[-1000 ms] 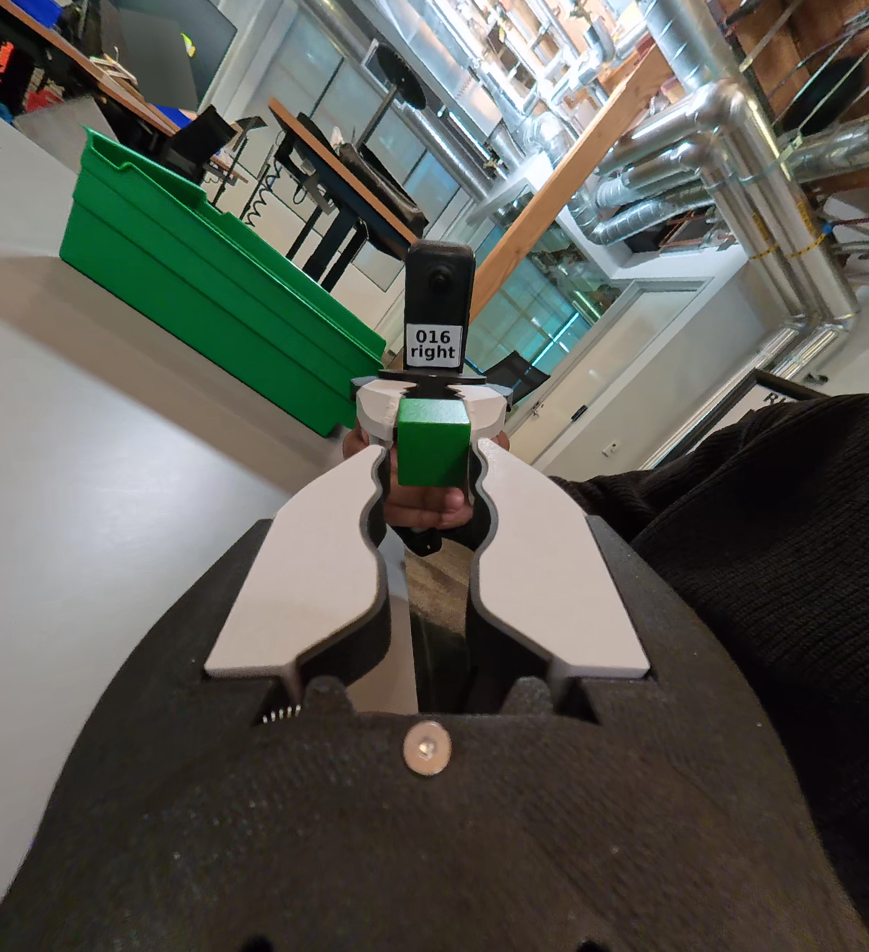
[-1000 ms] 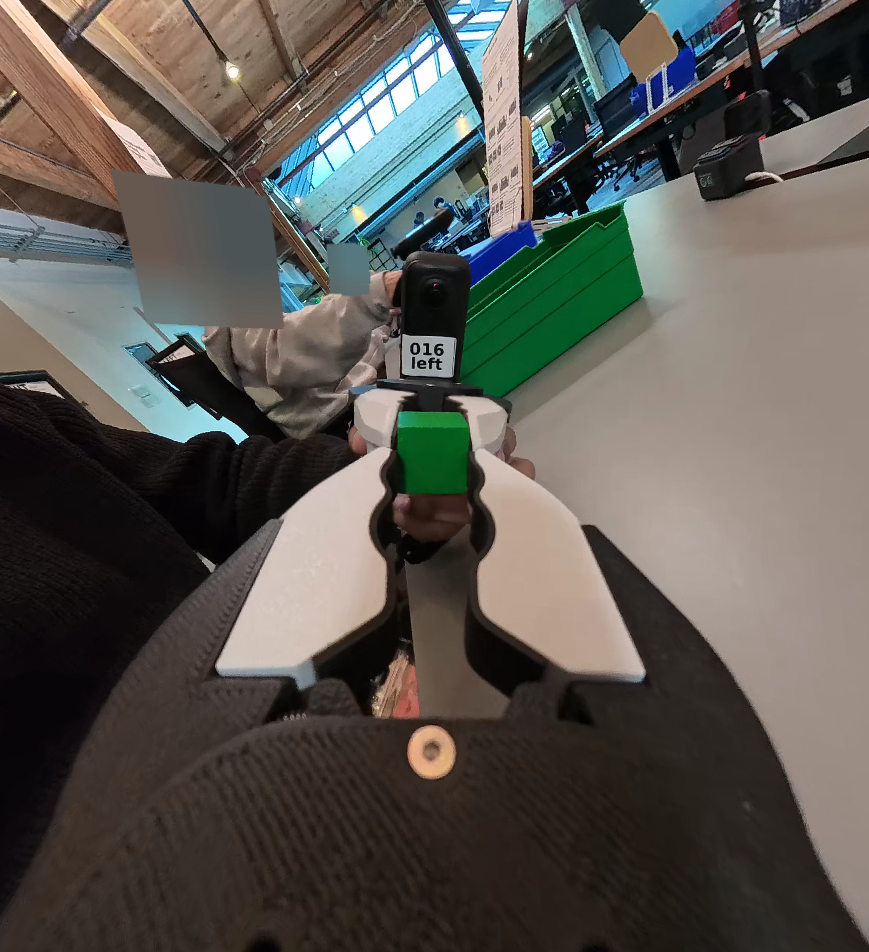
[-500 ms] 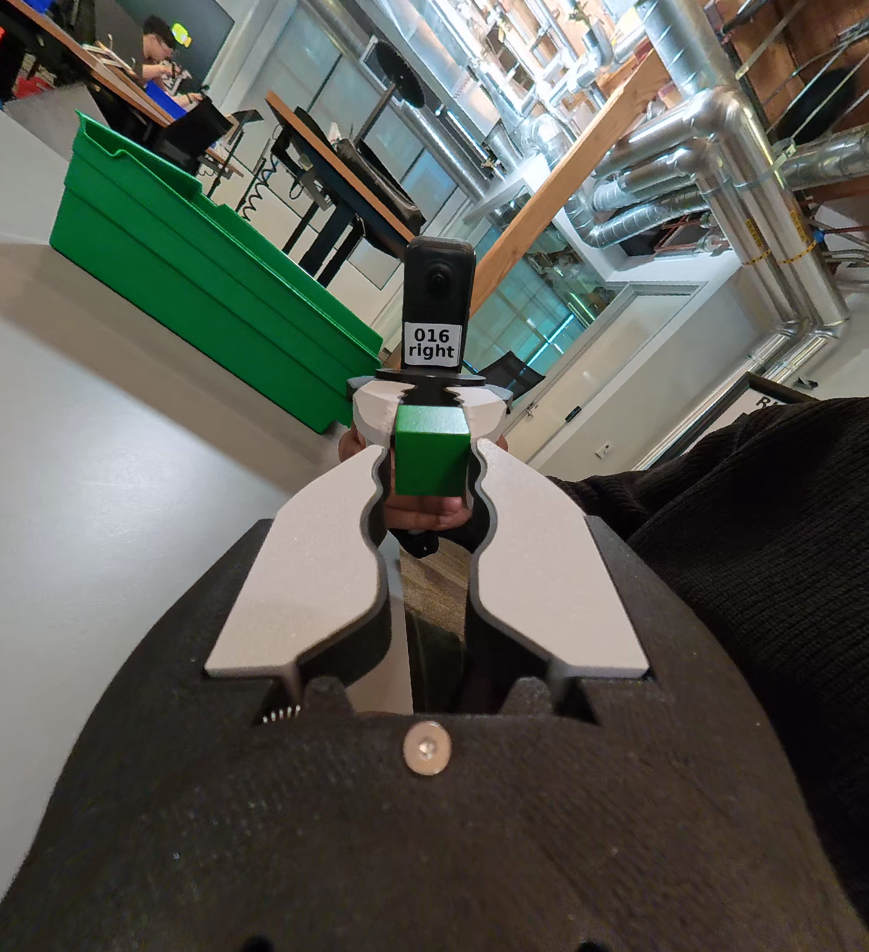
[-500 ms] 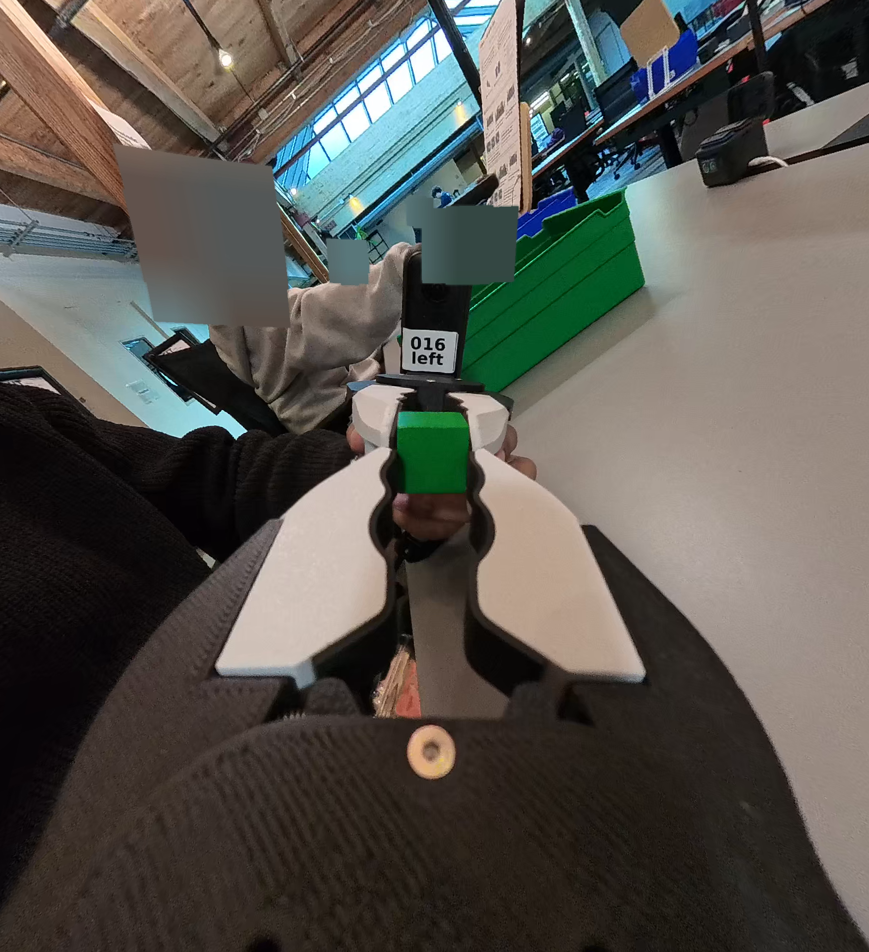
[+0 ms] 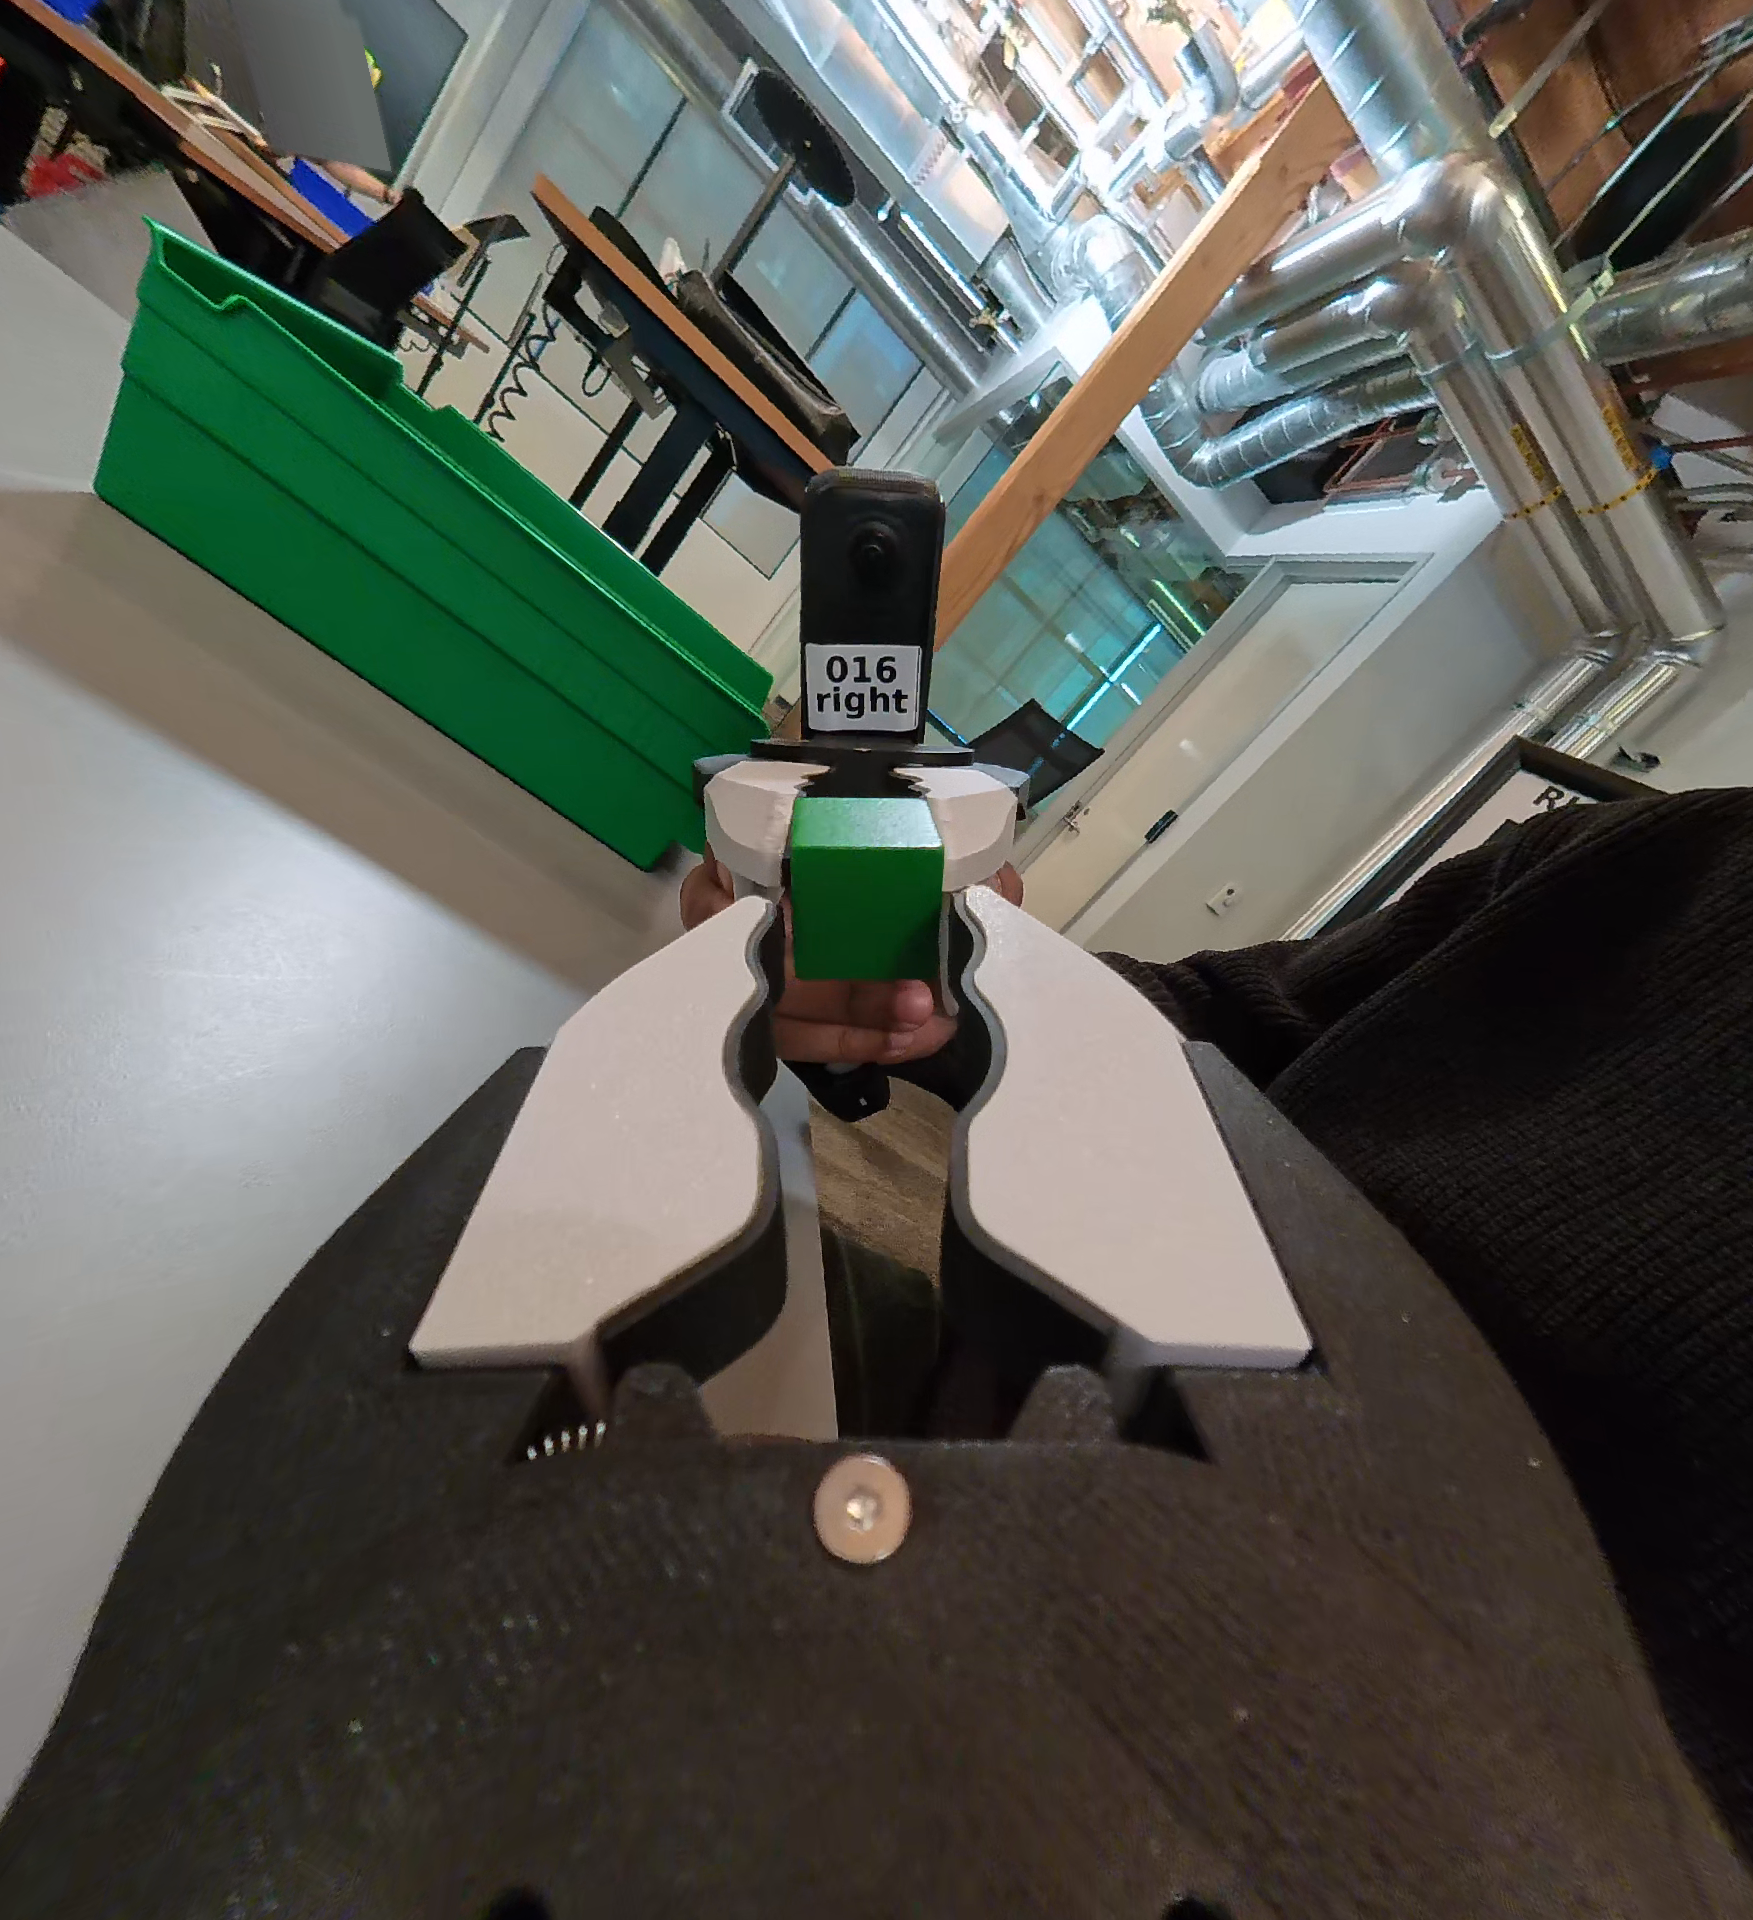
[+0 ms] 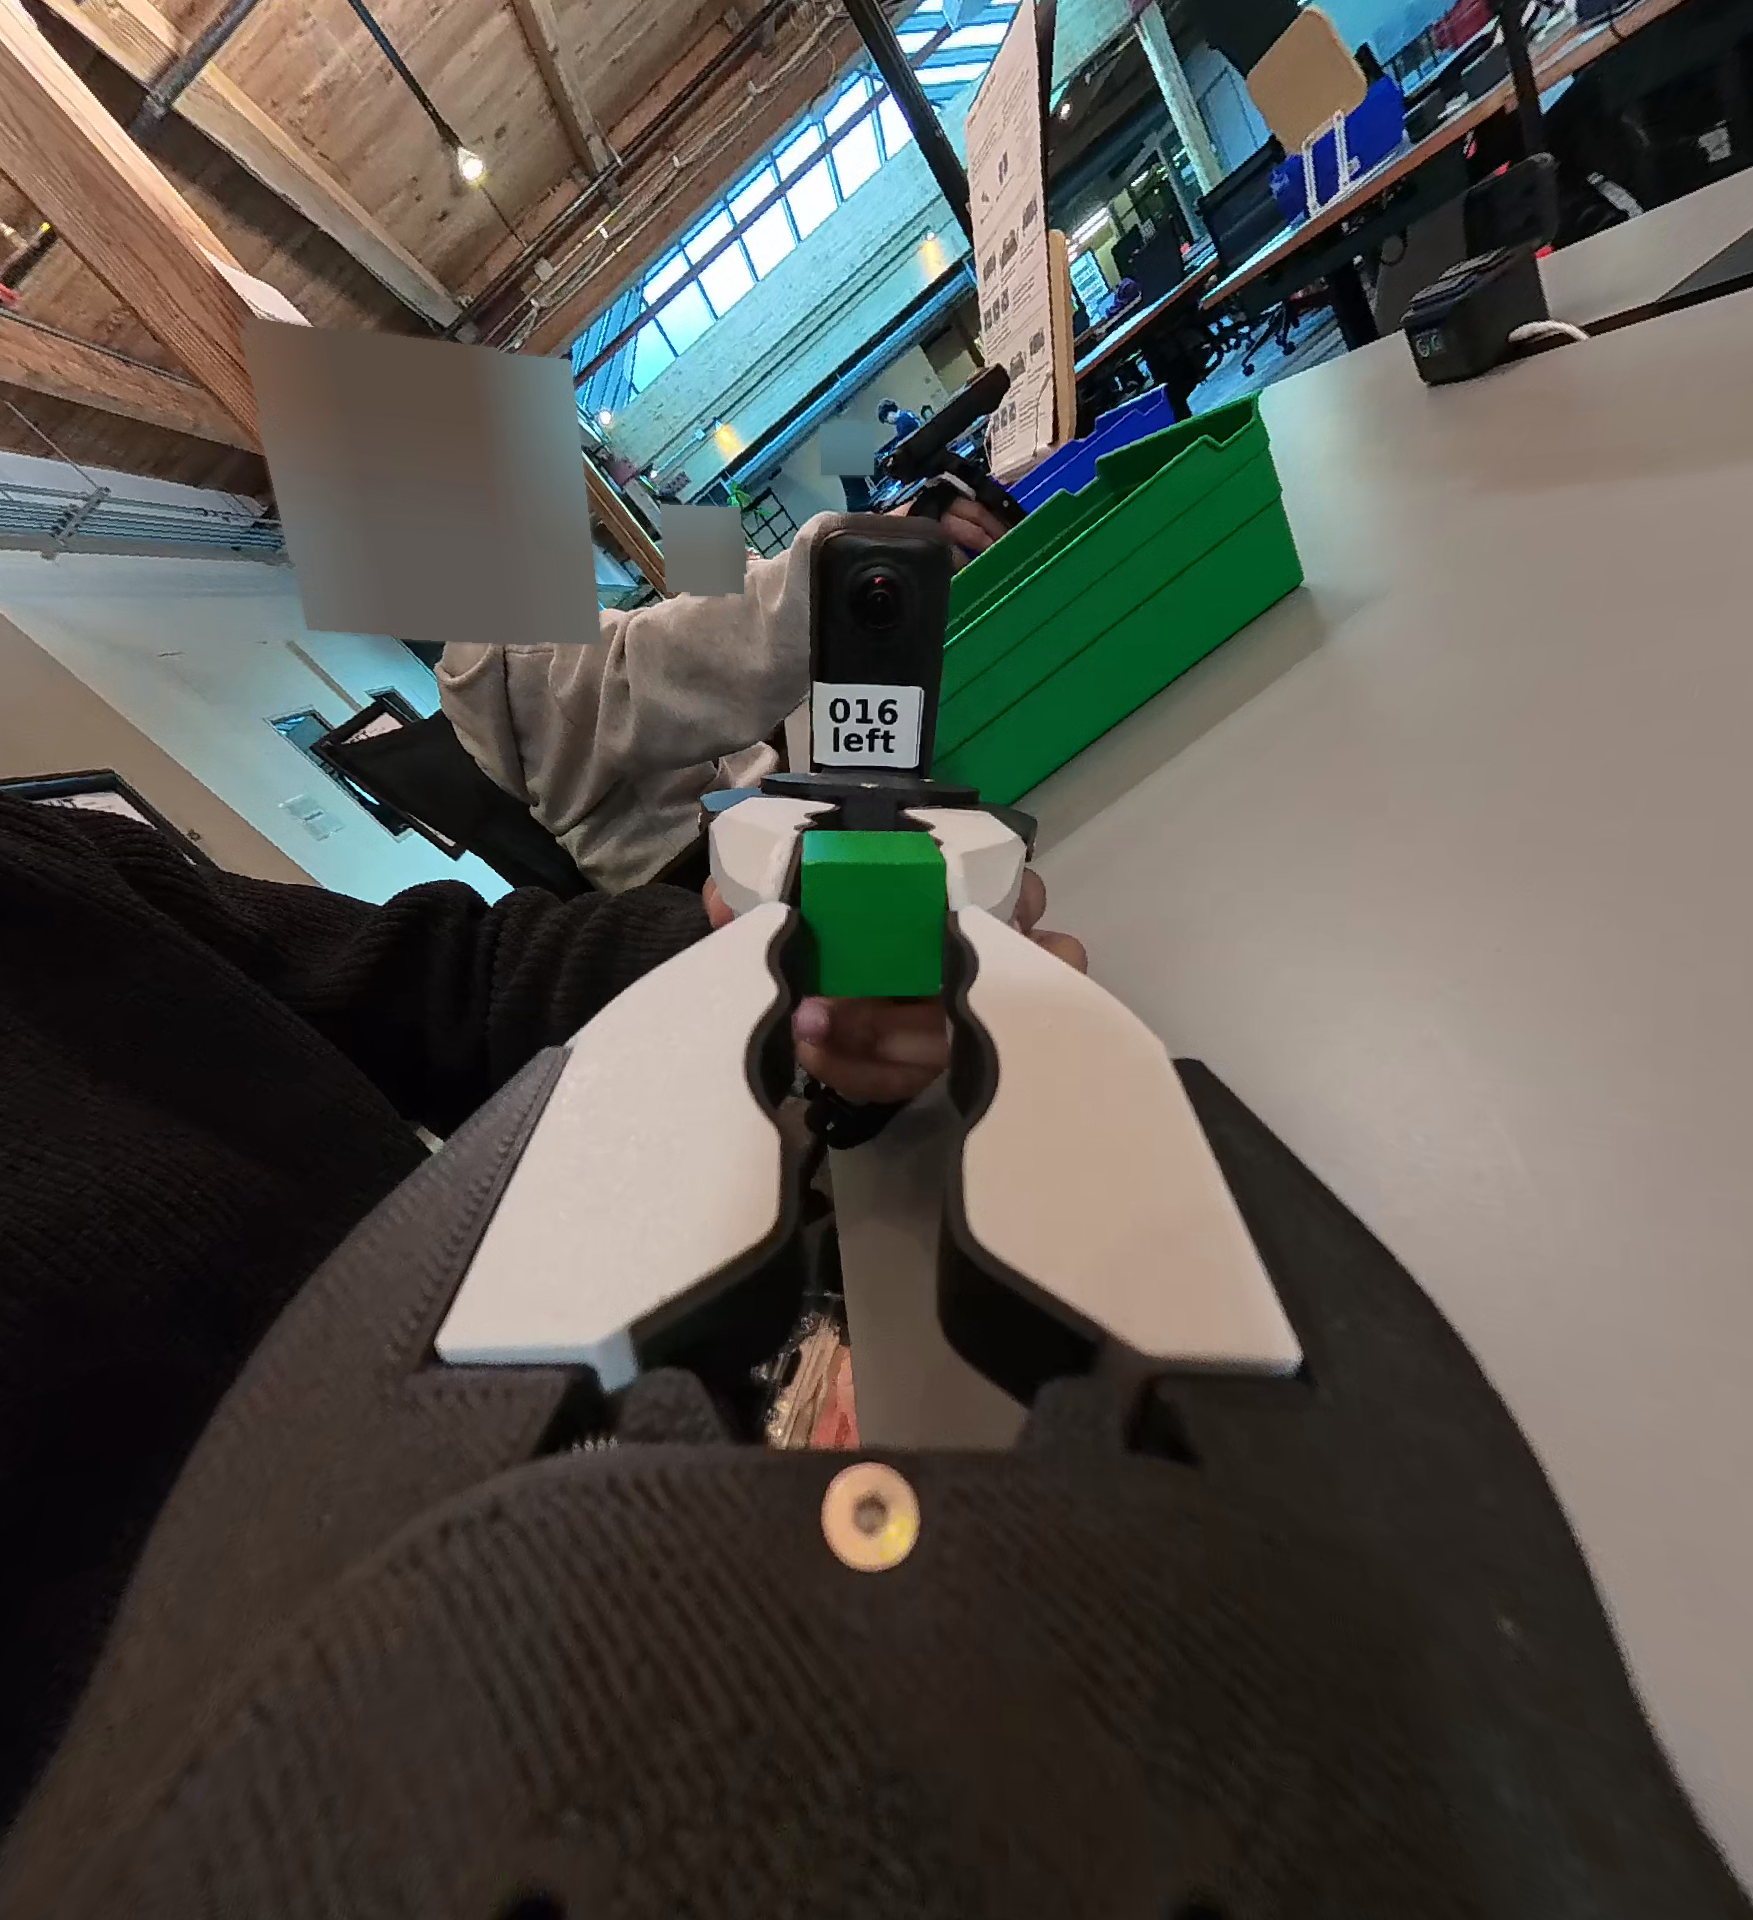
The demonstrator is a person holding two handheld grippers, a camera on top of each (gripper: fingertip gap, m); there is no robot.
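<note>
A green cube (image 5: 867,894) is held in the air between my two grippers, which face each other tip to tip. My left gripper (image 5: 864,925) is shut on the near end of the cube. The right gripper's white fingers (image 5: 747,821) clamp its far end, under its black camera (image 5: 872,582). In the right wrist view my right gripper (image 6: 870,935) is shut on the cube (image 6: 872,925), and the left gripper's fingers (image 6: 747,852) grip the far end. A hand (image 6: 867,1049) shows below the cube.
A grey table (image 5: 124,987) runs beside the grippers; it also shows in the right wrist view (image 6: 1474,831). A long green bin (image 5: 415,540) (image 6: 1111,623) stands on its far part. A black device (image 6: 1464,322) sits farther back. A person in a beige hoodie (image 6: 623,727) sits behind. My holder's black sleeve (image 5: 1526,1143) fills one side.
Both grippers stay shut on the cube, tip to tip. The pair has swayed slightly, so the background has shifted a little. People in the background have moved.
</note>
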